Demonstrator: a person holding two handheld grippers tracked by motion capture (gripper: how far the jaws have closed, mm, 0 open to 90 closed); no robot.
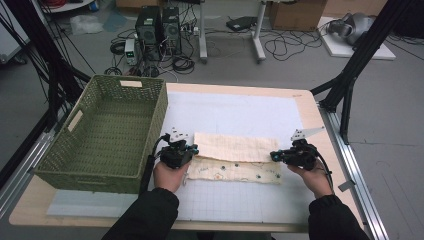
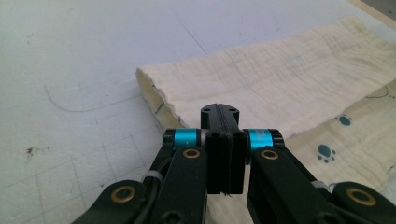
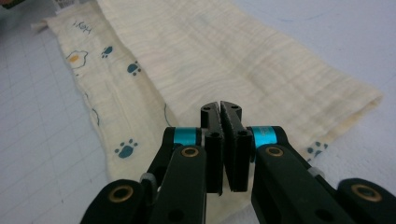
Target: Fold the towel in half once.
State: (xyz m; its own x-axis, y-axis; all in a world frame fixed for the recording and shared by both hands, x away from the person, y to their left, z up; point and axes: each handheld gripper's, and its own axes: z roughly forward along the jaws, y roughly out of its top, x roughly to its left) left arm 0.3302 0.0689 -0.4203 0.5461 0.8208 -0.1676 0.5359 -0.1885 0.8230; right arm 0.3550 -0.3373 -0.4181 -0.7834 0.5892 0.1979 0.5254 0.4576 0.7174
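Observation:
A cream cloth (image 1: 232,155) lies folded lengthwise on the white gridded mat (image 1: 240,112), its plain upper layer over a lower layer printed with blue paw prints. My left gripper (image 1: 192,148) is at the cloth's left end, its jaws shut. In the left gripper view the closed jaws (image 2: 220,109) hover over the folded edge of the cloth (image 2: 289,79), with nothing seen between them. My right gripper (image 1: 273,156) is at the cloth's right end. In the right gripper view its jaws (image 3: 220,106) are pressed together above the cloth (image 3: 224,56).
A green woven basket (image 1: 155,125) stands at the left of the table, close to my left hand. The wooden table edge (image 1: 307,107) borders the mat on the right. Black frame legs, cables and computer boxes are on the floor behind.

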